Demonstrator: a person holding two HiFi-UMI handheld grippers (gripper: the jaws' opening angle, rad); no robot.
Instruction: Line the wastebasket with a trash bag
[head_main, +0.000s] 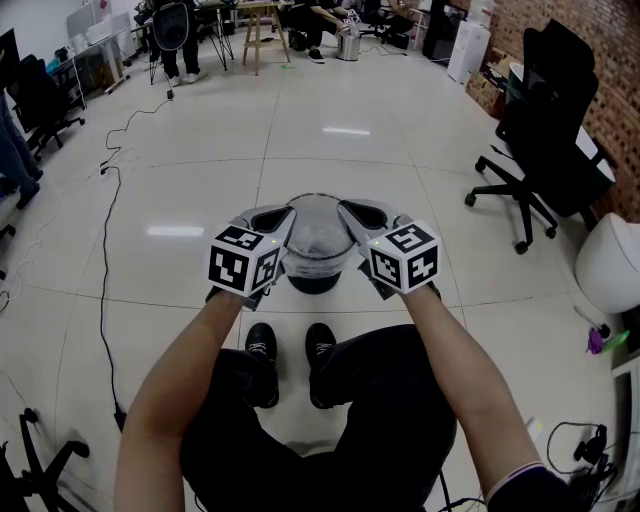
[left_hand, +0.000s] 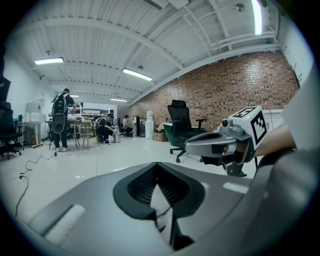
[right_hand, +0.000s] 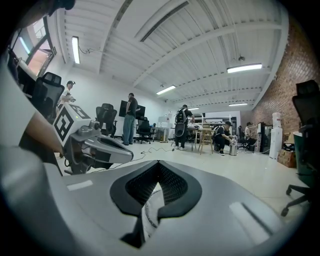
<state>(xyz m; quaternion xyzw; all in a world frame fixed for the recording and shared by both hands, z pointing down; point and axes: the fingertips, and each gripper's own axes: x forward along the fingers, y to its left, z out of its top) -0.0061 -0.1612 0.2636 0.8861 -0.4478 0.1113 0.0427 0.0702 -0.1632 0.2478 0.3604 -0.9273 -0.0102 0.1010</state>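
Grey-white plastic, the trash bag, is stretched left to right between the two grippers, so its long axis runs across the person's front. It sags directly over the dark wastebasket. The wastebasket stands upright on the pale floor, just beyond the person's black shoes. The left gripper has its jaws closed tight on the bag's left edge, and a pinched sliver of film shows between them. The right gripper is clamped the same way on the right edge. Both point nearly level, away from the person.
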